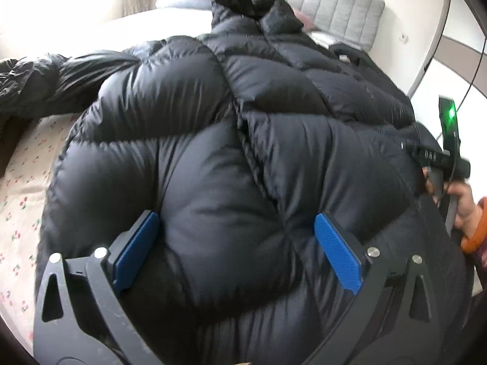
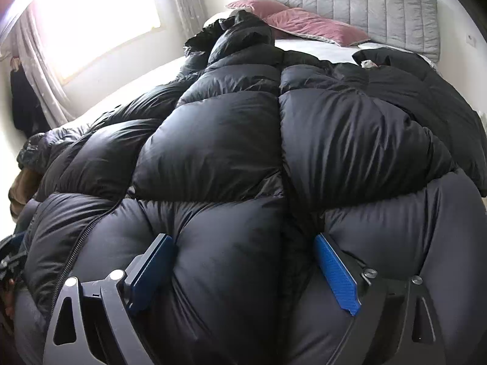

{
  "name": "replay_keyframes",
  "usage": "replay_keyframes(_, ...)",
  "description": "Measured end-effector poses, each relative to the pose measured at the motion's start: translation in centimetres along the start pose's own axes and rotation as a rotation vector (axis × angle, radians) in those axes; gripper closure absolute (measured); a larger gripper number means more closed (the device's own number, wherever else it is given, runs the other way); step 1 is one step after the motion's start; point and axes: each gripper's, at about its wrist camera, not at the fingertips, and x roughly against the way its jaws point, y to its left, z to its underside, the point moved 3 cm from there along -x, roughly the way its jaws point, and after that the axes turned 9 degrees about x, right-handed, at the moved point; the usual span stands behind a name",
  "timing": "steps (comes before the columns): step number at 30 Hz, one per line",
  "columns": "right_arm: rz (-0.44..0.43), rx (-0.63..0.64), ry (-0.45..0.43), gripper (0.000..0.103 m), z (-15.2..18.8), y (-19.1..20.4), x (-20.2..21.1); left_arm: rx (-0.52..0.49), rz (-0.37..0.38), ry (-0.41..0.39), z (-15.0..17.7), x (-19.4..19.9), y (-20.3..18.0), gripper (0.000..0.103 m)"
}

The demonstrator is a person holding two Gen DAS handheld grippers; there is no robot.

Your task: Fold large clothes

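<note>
A big black puffer jacket [image 1: 231, 97] lies spread on the bed, collar toward the headboard, one sleeve stretched out to the left. It also fills the right wrist view [image 2: 243, 127]. My left gripper [image 1: 237, 234] is open, its blue pads [image 1: 137, 243] set wide apart with a bulge of the jacket's lower part between them. My right gripper [image 2: 243, 261] is open too, pads [image 2: 334, 273] wide apart and pressed into the puffy hem near the zipper [image 2: 79, 237]. The right gripper's body and the hand holding it show at the right edge of the left wrist view [image 1: 447, 164].
The bed has a cherry-print sheet [image 1: 21, 188], pink pillows [image 2: 307, 24] and a grey padded headboard [image 2: 365, 6]. A bright window with curtains [image 2: 100, 15] is at the left. Another dark garment [image 2: 395, 60] lies at the far right of the bed.
</note>
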Motion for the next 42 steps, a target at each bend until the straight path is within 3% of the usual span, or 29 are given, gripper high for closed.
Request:
replay_keyframes(5, -0.037, 0.008, 0.072, 0.009, -1.5, -0.8, 1.2, -0.049, -0.016, 0.103, -0.4, 2.5, 0.1, 0.001)
replay_keyframes(8, -0.027, 0.022, 0.093, 0.009, -4.1, -1.8, 2.4, -0.018, -0.013, 0.125, -2.5, 3.3, 0.3, 0.001)
replay_keyframes(12, -0.029, 0.003, 0.068, 0.009, -8.8, -3.7, 3.7, 0.040, 0.005, 0.099, -9.0, 3.5, 0.1, 0.001)
replay_keyframes(17, 0.034, 0.023, 0.023, 0.009, -15.5, -5.7, 3.8, 0.044, -0.037, 0.003, -16.6, 1.8, -0.5, 0.001)
replay_keyframes(23, 0.037, -0.004, 0.001, 0.009, -23.5, -7.5, 0.6, 0.112, -0.012, 0.021, -26.2, -5.4, -1.3, 0.001)
replay_keyframes(26, 0.065, 0.021, 0.005, 0.009, -28.3, -8.0, -2.3, 0.127, -0.035, -0.017, -31.5, -9.5, -1.2, 0.001)
replay_keyframes(31, 0.043, -0.035, 0.001, 0.009, -36.1, -8.9, -9.0, 0.054, -0.159, -0.104, -39.9, -17.9, -2.1, 0.001)
replay_keyframes(38, 0.027, -0.122, 0.013, 0.009, -41.8, -10.3, -19.0, 0.115, -0.186, -0.120, -47.1, -28.1, -2.3, 0.001)
replay_keyframes(42, 0.069, -0.197, 0.033, 0.009, -43.1, -12.6, -24.1, 0.249, -0.150, -0.063, -47.9, -31.9, -0.3, 0.008)
